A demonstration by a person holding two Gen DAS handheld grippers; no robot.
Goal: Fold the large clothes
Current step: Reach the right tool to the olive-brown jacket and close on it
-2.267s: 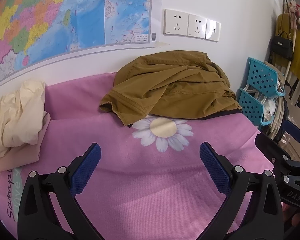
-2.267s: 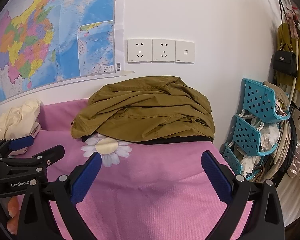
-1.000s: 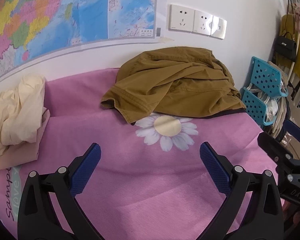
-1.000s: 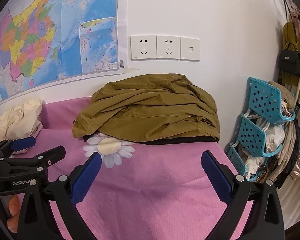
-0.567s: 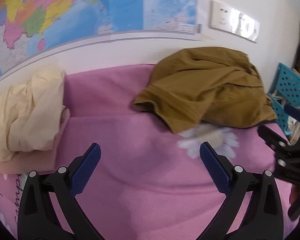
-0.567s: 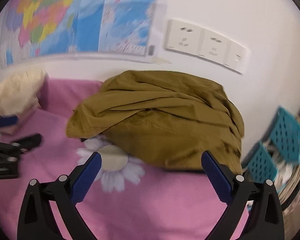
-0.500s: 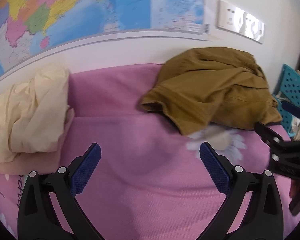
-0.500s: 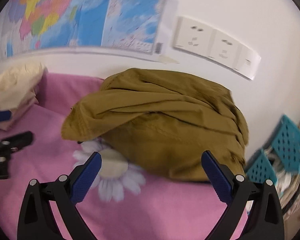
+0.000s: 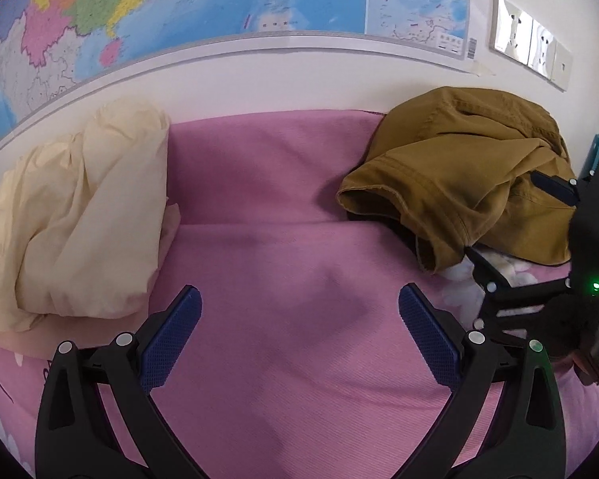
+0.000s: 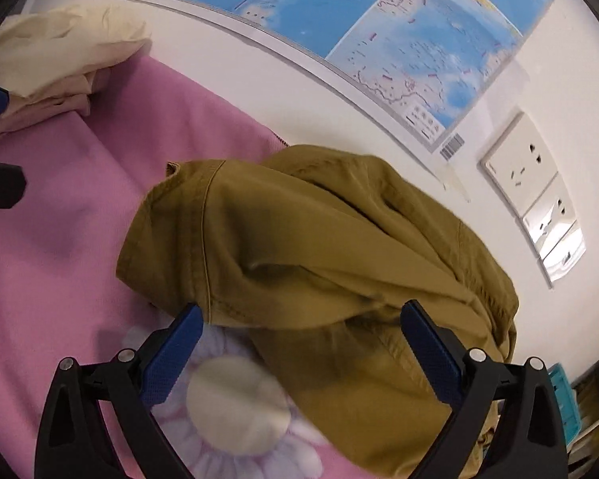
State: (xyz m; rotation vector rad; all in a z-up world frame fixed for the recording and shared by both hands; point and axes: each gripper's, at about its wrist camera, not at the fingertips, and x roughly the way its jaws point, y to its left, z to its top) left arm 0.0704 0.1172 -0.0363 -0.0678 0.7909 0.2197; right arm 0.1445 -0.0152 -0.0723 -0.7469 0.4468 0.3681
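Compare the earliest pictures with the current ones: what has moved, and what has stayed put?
The right gripper has advanced and tilted toward the crumpled brown garment, its open fingers now at the garment's near edge, gripping nothing. The left gripper has swung left, over bare pink sheet. The brown garment and cream bundle lie as before.

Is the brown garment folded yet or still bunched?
Bunched: the brown garment lies in a crumpled heap with loose overlapping folds on the pink bedsheet.
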